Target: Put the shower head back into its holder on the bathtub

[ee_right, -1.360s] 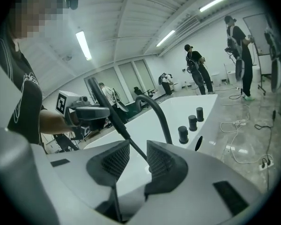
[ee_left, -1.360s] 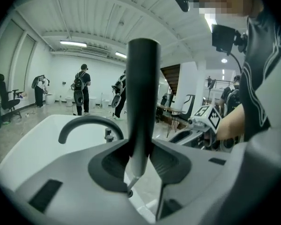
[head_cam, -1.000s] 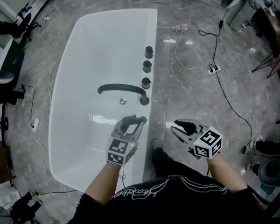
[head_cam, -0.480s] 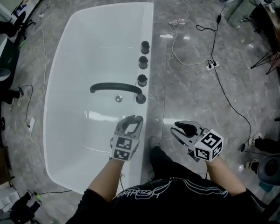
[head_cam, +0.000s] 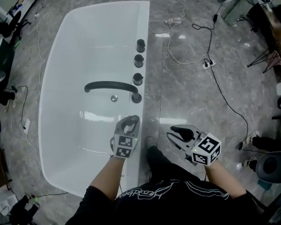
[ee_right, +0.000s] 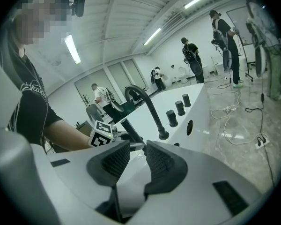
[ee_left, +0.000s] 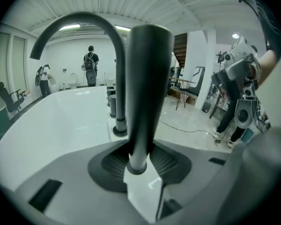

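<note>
Slim black cylindrical shower head (ee_left: 146,88) clamped upright between the dark ribbed pads of the left gripper (head_cam: 130,122). Lower end ringed by a grey collar (ee_left: 136,167), down at the rim of the white oval bathtub (head_cam: 65,102). Cannot tell whether seated fully in a holder. In head view, left gripper sits on the tub's right-hand rim, at 6 o'clock from the base of the black arched faucet spout (head_cam: 110,85). Three black round knobs (head_cam: 138,60) in a row along the same rim toward 12 o'clock. Right gripper (head_cam: 177,131) at 3 o'clock from the left one, near but apart, over the grey marble floor (head_cam: 201,93). Fingers narrowly apart, nothing between them. White cable (head_cam: 178,55) loose on the floor toward 1 o'clock.
</note>
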